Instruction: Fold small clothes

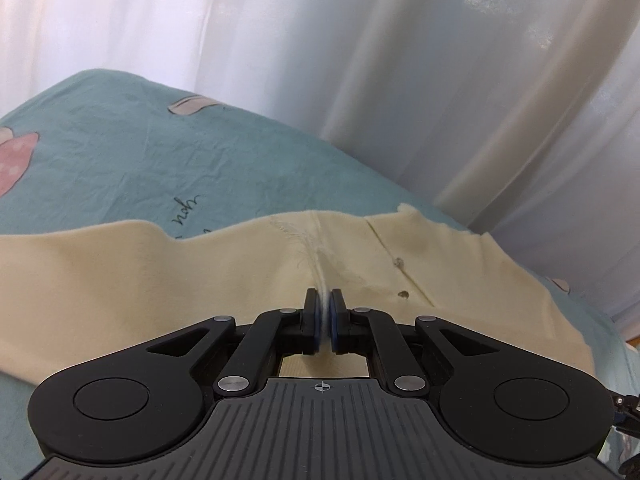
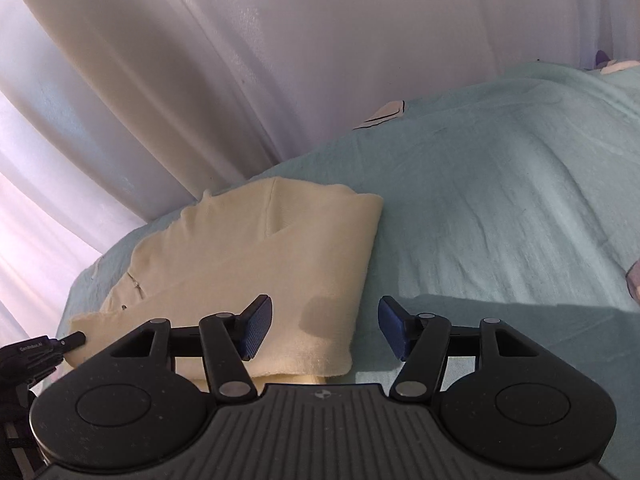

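Garment lies on bed sheet, curtain behind, left tongs at its edge.

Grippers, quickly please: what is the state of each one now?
Left gripper: closed, pinching the cream garment.
Right gripper: open, holding nothing.

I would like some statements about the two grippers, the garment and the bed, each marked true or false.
1. The left gripper is shut on the cream garment. True.
2. The right gripper is shut on the garment. False: its fingers stand wide apart and hold nothing.
3. The garment lies on a teal bedsheet. True.
4. The garment is dark blue. False: it is cream; only the finger pads are blue.
5. White curtains hang behind the bed. True.
6. The sheet is plain, without any print. False: it bears a pink spotted mushroom print and some writing.
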### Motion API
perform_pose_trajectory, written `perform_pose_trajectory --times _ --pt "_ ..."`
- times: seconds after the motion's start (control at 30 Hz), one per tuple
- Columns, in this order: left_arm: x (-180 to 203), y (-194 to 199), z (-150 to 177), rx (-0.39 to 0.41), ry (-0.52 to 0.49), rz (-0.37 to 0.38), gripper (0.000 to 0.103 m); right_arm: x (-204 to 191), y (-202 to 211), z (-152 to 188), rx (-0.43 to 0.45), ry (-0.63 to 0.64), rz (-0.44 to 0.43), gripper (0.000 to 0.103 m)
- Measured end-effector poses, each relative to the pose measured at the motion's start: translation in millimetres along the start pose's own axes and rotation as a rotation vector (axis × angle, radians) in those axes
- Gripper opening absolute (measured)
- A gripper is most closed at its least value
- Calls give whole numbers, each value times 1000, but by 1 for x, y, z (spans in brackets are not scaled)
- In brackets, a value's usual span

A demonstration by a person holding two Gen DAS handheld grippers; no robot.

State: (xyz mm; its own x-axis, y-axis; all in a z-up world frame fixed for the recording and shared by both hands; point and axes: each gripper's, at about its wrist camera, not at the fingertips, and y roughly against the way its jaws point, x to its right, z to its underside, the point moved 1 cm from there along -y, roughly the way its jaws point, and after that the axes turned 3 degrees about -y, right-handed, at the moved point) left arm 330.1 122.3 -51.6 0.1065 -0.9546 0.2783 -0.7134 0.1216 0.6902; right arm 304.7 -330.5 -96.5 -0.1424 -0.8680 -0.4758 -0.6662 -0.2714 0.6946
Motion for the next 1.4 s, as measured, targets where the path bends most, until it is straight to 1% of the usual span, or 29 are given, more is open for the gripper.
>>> perform_pose_trajectory --times 0.07,0.13,0.27,0.33,0.37,0.5,0.57,0.6,0.63,0.7,0.77,0.83,0.9,0.97,1.0,1.03,1.07,1.1,1.17,1.2,1.23,1.3,1.33,1.4 --pt "7 -1 -1 11 -18 11 7 -13 -6 4 10 102 64 12" --pt "14 -2 -3 21 -36 20 7 -23 -6 7 48 189 100 8" --pt "25 1 -6 75 -77 25 7 -31 -2 14 110 276 207 8" --pt "27 -3 -7 73 -83 20 7 -29 -3 17 121 301 253 7" --pt "27 -7 -5 61 -86 13 7 -29 -5 17 120 301 262 8" --pt "21 -24 4 -15 -85 -43 9 -21 3 15 115 266 253 10" --pt "15 -26 9 -31 -62 -61 9 -23 14 15 149 258 252 15" --pt "12 -24 9 -26 -52 -55 9 -25 20 16 174 272 251 15" --pt "11 -22 10 -19 -44 -43 9 -30 25 19 194 300 244 15" --pt "11 -20 10 -20 -43 -29 8 -40 25 27 196 368 205 15" --pt "15 -22 11 -20 -63 -30 7 -53 16 37 155 439 172 15" --pt "20 -23 13 -12 -95 -55 7 -61 8 46 127 484 158 15" --pt "22 -25 14 -8 -118 -100 7 -69 -2 53 112 524 177 15" --pt "21 -27 16 -2 -113 -119 7 -71 -6 55 124 557 196 16" --pt "21 -27 16 1 -107 -124 9 -72 -8 56 122 568 200 16" --pt "21 -26 16 3 -97 -136 13 -72 -9 56 120 578 203 18" --pt "19 -24 16 3 -73 -132 13 -72 -11 55 114 586 205 19" --pt "15 -21 17 -3 -33 -118 16 -72 -10 54 107 588 209 19" --pt "0 -7 18 -5 82 -80 38 -70 -6 52 87 562 202 22" --pt "-10 4 20 18 146 -66 61 -68 -1 50 82 535 181 24" --pt "-23 18 24 57 212 -55 74 -65 5 48 81 502 152 27" --pt "-55 50 33 142 336 -57 81 -59 19 48 91 440 95 31" --pt "-73 65 39 186 403 -71 86 -57 25 49 94 415 75 34" --pt "-117 95 51 279 566 -135 88 -51 36 53 91 353 34 36"
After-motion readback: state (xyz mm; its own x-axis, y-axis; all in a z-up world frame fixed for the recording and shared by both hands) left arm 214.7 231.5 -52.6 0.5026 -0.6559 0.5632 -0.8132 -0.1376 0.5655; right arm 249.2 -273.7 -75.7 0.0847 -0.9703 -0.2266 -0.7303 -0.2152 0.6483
